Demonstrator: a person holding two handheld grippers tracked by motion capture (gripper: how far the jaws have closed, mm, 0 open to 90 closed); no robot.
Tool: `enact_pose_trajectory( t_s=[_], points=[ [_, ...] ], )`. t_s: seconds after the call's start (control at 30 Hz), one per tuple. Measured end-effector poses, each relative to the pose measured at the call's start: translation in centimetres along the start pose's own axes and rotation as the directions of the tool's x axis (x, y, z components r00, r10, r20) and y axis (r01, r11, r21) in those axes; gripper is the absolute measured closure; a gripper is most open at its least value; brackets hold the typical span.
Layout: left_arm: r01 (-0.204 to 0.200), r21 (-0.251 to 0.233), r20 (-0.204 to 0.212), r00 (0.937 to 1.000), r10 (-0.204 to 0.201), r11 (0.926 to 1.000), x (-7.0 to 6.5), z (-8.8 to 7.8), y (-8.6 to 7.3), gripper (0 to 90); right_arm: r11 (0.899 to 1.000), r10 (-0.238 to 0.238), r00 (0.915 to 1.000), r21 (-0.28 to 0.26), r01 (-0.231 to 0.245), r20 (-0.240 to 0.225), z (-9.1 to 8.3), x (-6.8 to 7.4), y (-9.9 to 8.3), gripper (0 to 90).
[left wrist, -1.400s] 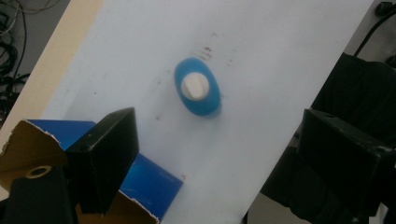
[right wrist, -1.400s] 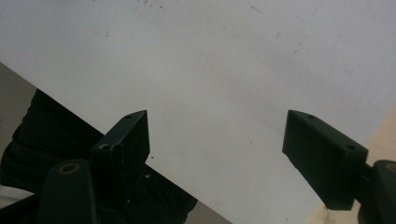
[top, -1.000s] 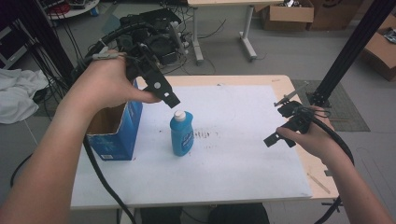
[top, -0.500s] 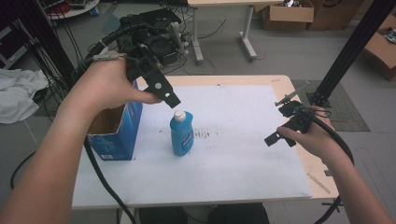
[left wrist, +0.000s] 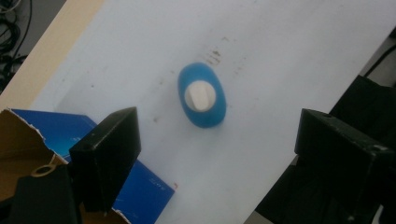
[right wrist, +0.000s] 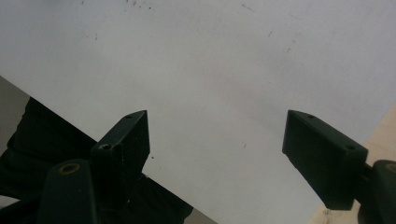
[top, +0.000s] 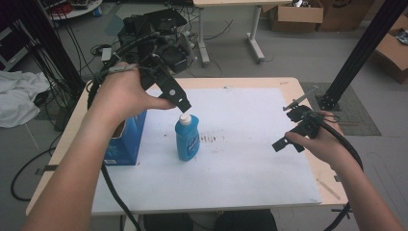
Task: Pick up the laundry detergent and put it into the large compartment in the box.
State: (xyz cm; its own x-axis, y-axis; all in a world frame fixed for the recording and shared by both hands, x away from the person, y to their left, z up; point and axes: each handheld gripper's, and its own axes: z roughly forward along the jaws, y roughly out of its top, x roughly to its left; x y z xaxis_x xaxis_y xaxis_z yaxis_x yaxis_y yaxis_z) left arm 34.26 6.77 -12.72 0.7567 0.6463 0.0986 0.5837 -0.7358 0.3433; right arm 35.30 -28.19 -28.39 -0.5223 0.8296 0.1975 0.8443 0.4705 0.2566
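Note:
A blue bottle [top: 186, 140] with a white cap stands upright on the white sheet [top: 250, 159], left of the middle. My left gripper [top: 182, 102] hangs just above and behind the cap, pointing down. In the left gripper view the bottle [left wrist: 201, 95] is seen from above, beyond the wide-apart jaws of the left gripper [left wrist: 219, 140]. These jaws have just been closing slightly and nothing is between them. My right gripper [top: 287, 143] is held low over the sheet's right side, far from the bottle. In its own view the right gripper [right wrist: 217, 144] is open over bare sheet.
An open blue cardboard box [top: 126, 140] stands at the table's left edge, close to the bottle; its torn flap [left wrist: 28, 140] shows beside my left jaw. The wooden table [top: 308, 96] rims the sheet. Cables and equipment lie on the floor behind.

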Motion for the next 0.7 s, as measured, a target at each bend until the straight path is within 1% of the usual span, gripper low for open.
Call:
enact_pose_trajectory(
  t_s=[0.03,0.07,0.2,0.23,0.27,0.3,0.33,0.37,0.47,0.57,0.6,0.63,0.7],
  points=[
    [0.007,0.004,0.000,1.0000,-0.007,1.0000,0.0,0.3,0.1,15.1,1.000,0.001,1.0000,-0.001,-0.001,-0.002,0.0,0.0,0.0,23.5],
    [0.025,0.006,-0.007,0.9997,-0.025,0.9997,0.0,0.9,0.2,15.1,1.000,0.000,1.0000,-0.003,0.000,-0.004,0.1,-0.1,0.0,23.5],
    [0.042,0.009,-0.007,0.9991,-0.042,0.9991,0.1,1.7,0.3,15.3,1.000,0.000,1.0000,-0.001,-0.001,-0.004,0.2,-0.1,0.0,23.5],
    [0.050,0.011,-0.009,0.9987,-0.050,0.9987,0.1,2.0,0.3,15.3,1.000,0.001,1.0000,0.000,-0.001,-0.005,0.3,-0.1,0.0,23.5],
    [0.057,0.018,-0.011,0.9983,-0.057,0.9982,0.1,2.6,0.4,15.3,1.000,-0.005,1.0000,0.002,0.005,-0.006,0.4,-0.1,0.0,23.5],
    [0.057,0.018,-0.011,0.9983,-0.057,0.9982,0.1,2.6,0.4,15.4,1.000,-0.005,1.0000,0.002,0.005,-0.006,0.4,-0.1,0.0,23.5],
    [0.070,0.025,-0.010,0.9975,-0.070,0.9972,0.1,3.3,0.4,15.4,1.000,-0.003,1.0000,0.001,0.003,-0.009,0.5,-0.1,0.1,23.5],
    [0.070,0.025,-0.010,0.9975,-0.070,0.9972,0.1,3.3,0.4,15.5,1.000,-0.003,1.0000,0.001,0.003,-0.009,0.5,-0.1,0.1,23.5],
    [0.084,0.035,-0.010,0.9965,-0.083,0.9959,0.1,4.3,0.4,15.5,1.000,-0.008,0.9999,0.004,0.008,-0.009,0.8,-0.2,0.1,23.5],
    [0.109,0.038,-0.011,0.9940,-0.108,0.9933,0.2,5.3,0.4,15.5,1.000,-0.007,0.9999,0.006,0.007,-0.009,0.8,-0.2,0.2,23.5],
    [0.120,0.043,-0.016,0.9927,-0.120,0.9918,0.2,5.9,0.3,15.4,1.000,-0.010,0.9999,0.009,0.010,-0.010,0.9,-0.1,0.2,23.5],
    [0.120,0.043,-0.016,0.9927,-0.120,0.9918,0.2,5.9,0.3,15.4,1.000,-0.007,0.9999,0.008,0.007,-0.012,1.0,-0.1,0.3,23.5],
    [0.135,0.052,-0.017,0.9908,-0.134,0.9895,0.3,6.6,0.4,15.4,1.000,-0.010,0.9999,0.005,0.010,-0.011,1.0,-0.2,0.3,23.5]
  ],
)
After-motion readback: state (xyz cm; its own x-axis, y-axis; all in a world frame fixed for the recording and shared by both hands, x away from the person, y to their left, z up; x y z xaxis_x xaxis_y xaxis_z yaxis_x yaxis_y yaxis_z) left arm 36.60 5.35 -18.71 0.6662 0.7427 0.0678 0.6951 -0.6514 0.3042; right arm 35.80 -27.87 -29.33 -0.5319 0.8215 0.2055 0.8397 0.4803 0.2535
